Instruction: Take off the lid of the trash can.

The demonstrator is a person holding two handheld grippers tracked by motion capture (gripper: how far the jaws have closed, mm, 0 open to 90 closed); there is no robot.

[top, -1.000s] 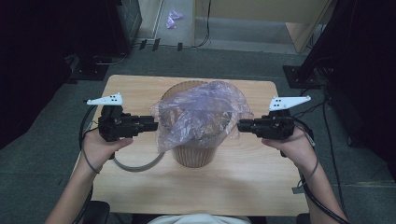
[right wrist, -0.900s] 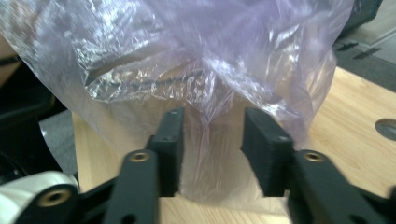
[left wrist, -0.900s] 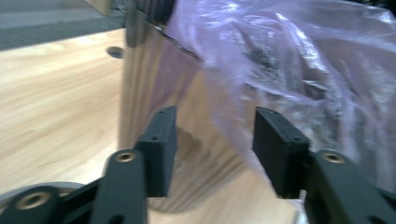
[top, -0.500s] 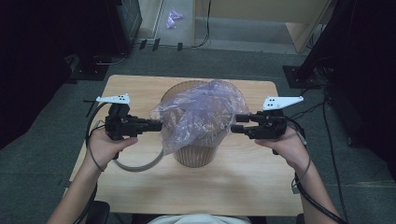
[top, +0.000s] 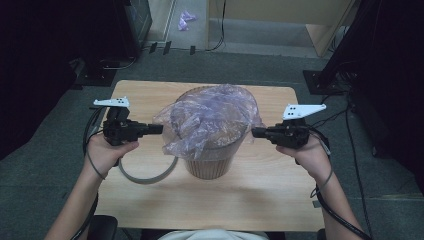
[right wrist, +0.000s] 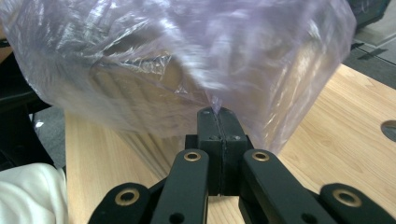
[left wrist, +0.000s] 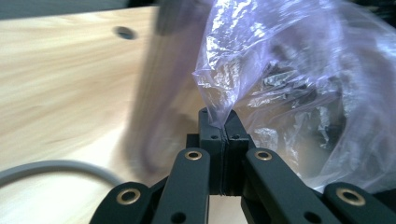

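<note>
Stretching between the left gripper (top: 159, 129) and right gripper (top: 255, 132), a crinkled, translucent purple plastic bag (top: 210, 120) drapes over a ribbed brown bin (top: 210, 165) at mid-table; both grippers' jaws have just closed, pinching its opposite edges, while the film blurs whatever lies inside

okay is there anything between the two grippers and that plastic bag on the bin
Nothing visible. The left gripper and the right gripper have just closed, each pinching an edge of the plastic bag draped over the bin.
</note>
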